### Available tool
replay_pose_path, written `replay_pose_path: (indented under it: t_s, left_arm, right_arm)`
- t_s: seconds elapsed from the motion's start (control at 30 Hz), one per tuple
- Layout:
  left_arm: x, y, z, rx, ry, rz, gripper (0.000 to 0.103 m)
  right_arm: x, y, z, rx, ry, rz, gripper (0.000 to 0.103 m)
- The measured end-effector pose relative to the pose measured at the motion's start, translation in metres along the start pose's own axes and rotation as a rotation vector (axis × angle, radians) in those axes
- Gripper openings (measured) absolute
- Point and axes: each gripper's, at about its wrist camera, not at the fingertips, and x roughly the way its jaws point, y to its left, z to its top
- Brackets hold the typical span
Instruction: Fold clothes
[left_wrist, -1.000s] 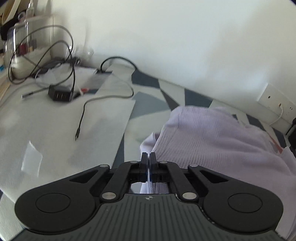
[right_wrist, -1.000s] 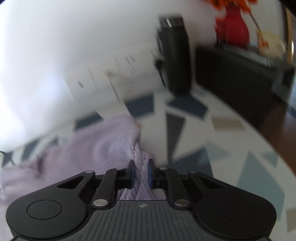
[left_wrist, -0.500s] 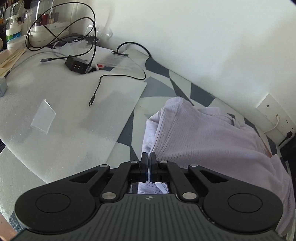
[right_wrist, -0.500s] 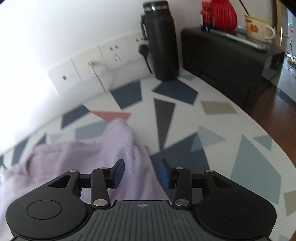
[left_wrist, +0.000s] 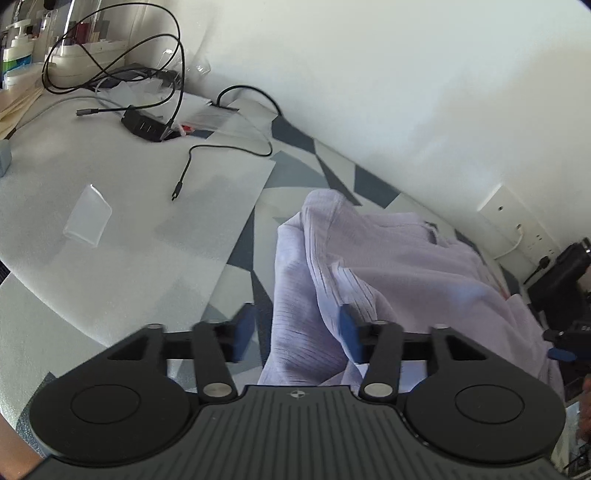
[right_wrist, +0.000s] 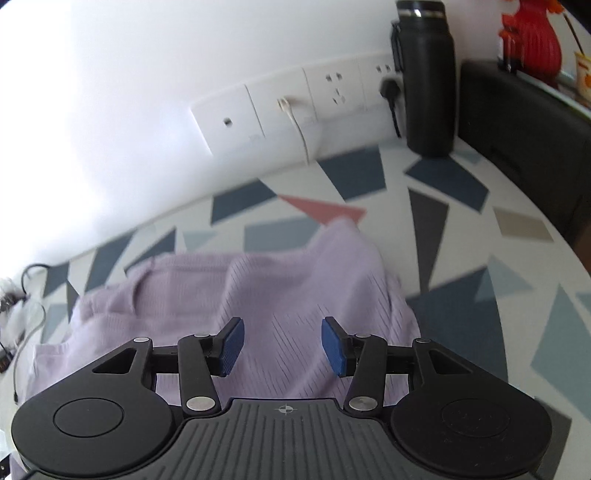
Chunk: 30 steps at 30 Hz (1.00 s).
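The near edge of the lilac sweater (left_wrist: 388, 266) is hidden under the black body of each hand-held gripper, and its far right side blurs toward the wall sockets (right_wrist: 295, 107). It is a ribbed knit, bunched in soft folds, lying on the desk (right_wrist: 461, 229) with its triangle-patterned top, beside a white foam sheet (left_wrist: 129, 206) strewn with black cables (left_wrist: 221, 147). The left hand-held gripper (left_wrist: 297, 330) is opening, a ridge of sweater between its spread blue pads, which do not press on it. The right hand-held gripper (right_wrist: 282, 345) is also opening, hovering spread above the fabric.
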Motion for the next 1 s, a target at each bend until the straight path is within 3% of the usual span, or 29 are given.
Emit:
replay_pose_path:
  t_s: [0.13,0.27,0.4,0.53,0.6,0.63,0.67,0.83,1.0]
  left_arm:
    - [-0.013,-0.014,-0.012,0.165,0.046,-0.057,0.061]
    - [-0.009,-0.032,-0.034,0.304,0.092,-0.063,0.061]
    - [0.003,-0.031,-0.044,0.31,0.137,-0.087,0.061]
    - [0.01,-0.034,-0.053,0.396,0.143,-0.068,0.061]
    - [0.011,-0.031,-0.051,0.38,0.141,-0.068,0.048]
    - [0.011,-0.029,-0.049,0.362,0.139,-0.063,0.027]
    - [0.011,-0.026,-0.046,0.342,0.14,-0.06,0.016]
    - [-0.001,-0.012,-0.035,0.225,0.115,-0.097,0.009]
    - [-0.033,0.013,-0.013,-0.018,0.111,-0.276,0.007]
  right_arm:
    - [-0.007,-0.015,-0.019,0.063,-0.009,-0.031,0.053]
    - [-0.026,-0.034,-0.043,0.113,-0.025,-0.046,0.054]
    - [-0.048,-0.051,-0.065,0.124,-0.039,-0.031,0.055]
    - [-0.064,-0.059,-0.08,0.136,-0.067,-0.079,0.059]
    - [-0.068,-0.061,-0.087,0.135,-0.074,-0.095,0.059]
    - [-0.069,-0.061,-0.09,0.129,-0.072,-0.108,0.059]
    - [-0.07,-0.061,-0.093,0.122,-0.075,-0.124,0.059]
    - [-0.067,-0.078,-0.11,0.215,-0.085,-0.174,0.059]
    - [-0.067,-0.089,-0.116,0.306,-0.103,-0.117,0.06]
